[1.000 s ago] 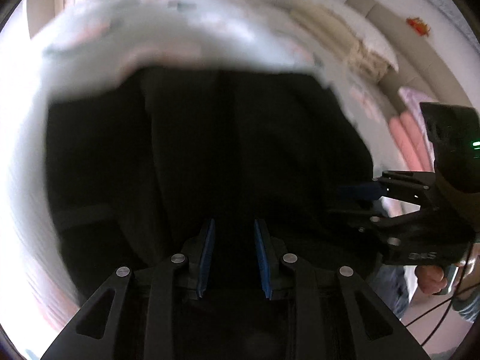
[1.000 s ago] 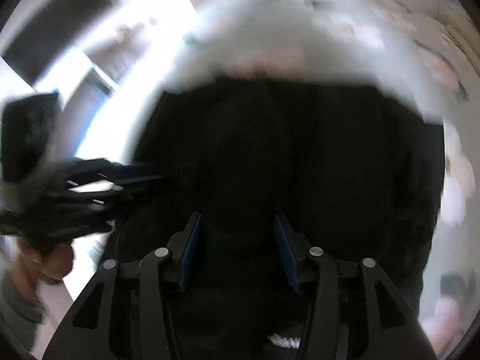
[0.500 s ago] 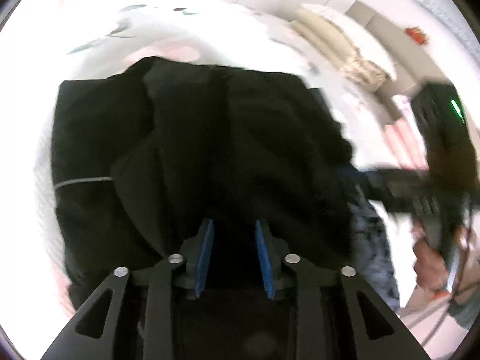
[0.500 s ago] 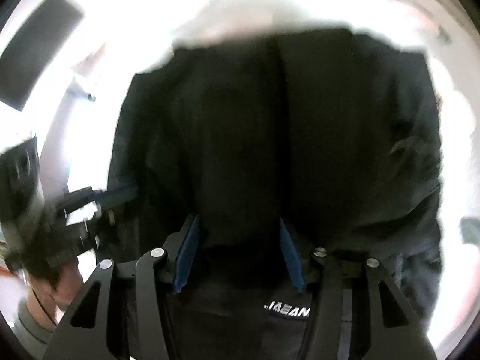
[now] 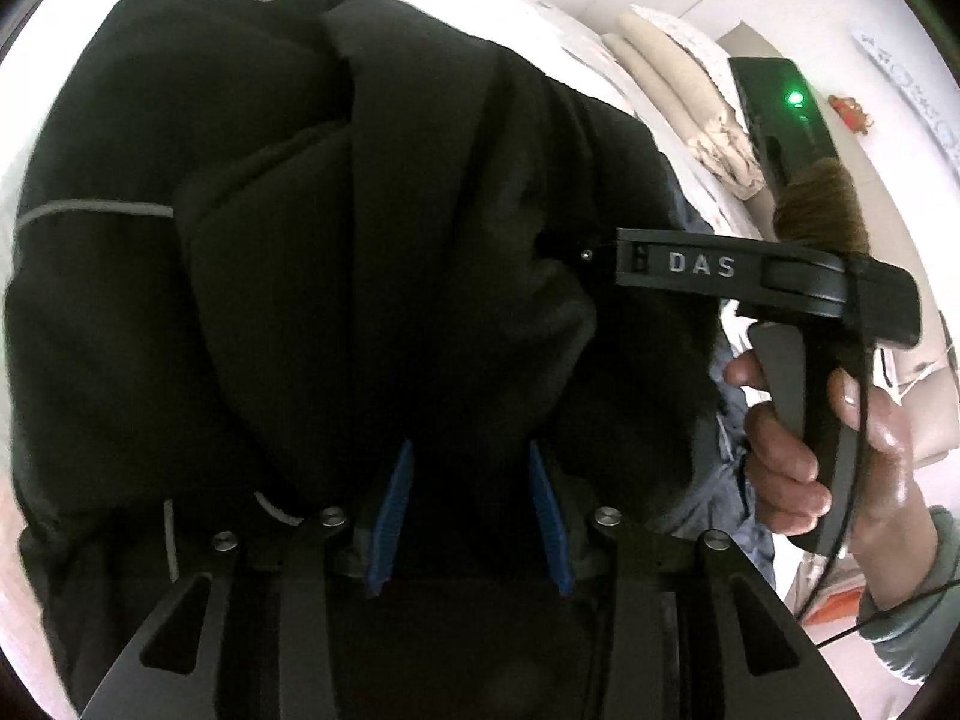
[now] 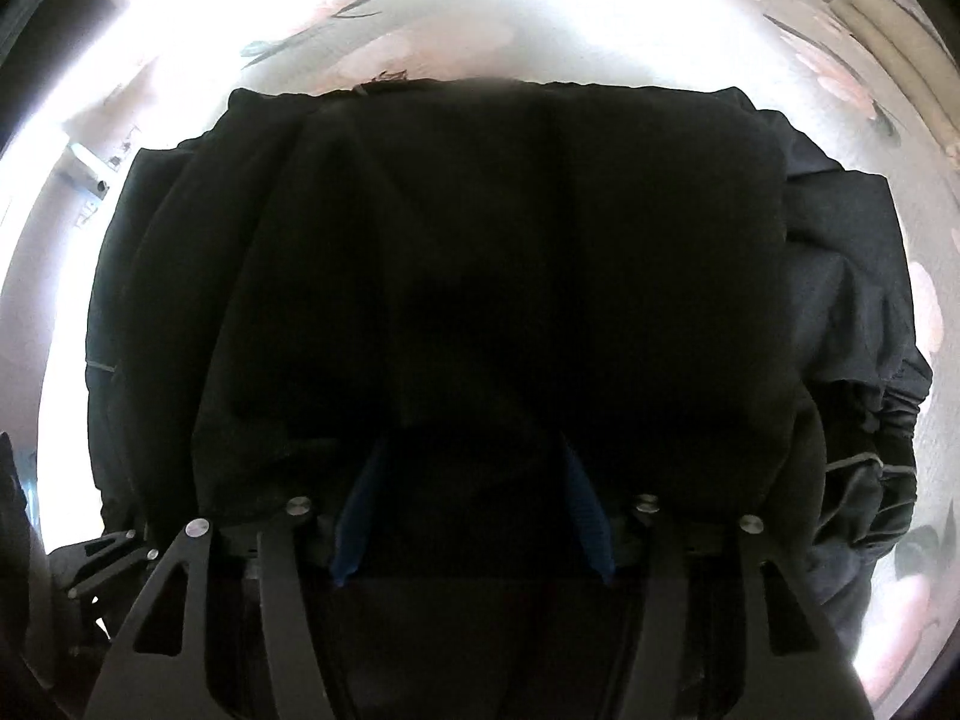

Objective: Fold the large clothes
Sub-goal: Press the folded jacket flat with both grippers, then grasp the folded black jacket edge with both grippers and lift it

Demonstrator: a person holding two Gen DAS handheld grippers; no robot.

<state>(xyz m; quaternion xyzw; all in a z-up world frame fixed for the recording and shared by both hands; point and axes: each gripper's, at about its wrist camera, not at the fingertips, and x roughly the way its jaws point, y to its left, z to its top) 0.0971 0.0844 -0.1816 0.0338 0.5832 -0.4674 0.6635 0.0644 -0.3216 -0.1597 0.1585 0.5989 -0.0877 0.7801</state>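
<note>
Both my tongs have black cloth between their blue pads. My left tongs [image 5: 468, 516] stand at a middling gap with a bunched fold of the black garment [image 5: 300, 276] filling the space between the pads, so they appear closed on it. My right tongs [image 6: 471, 510] stand somewhat wider, and the same dark fabric drapes between the 2 pads; the shadow there is too deep for me to tell whether they truly grip it.

From my left wrist view, the right tool reaches in from the side, its body lettered "DAS" [image 5: 702, 265] in pale capitals, its nose buried in the garment's edge. My right hand [image 5: 798, 438] wraps its handle, and a green light [image 5: 796, 98] glows on the dark block above it.

From my right wrist view, the garment [image 6: 492, 252] lies in thick layers on the bed [image 6: 420, 18], whose pale sheet carries pink flowers. A thin grey piping line [image 5: 90, 207] runs across one panel. Folded cream bedding [image 5: 690, 96] is stacked beyond.
</note>
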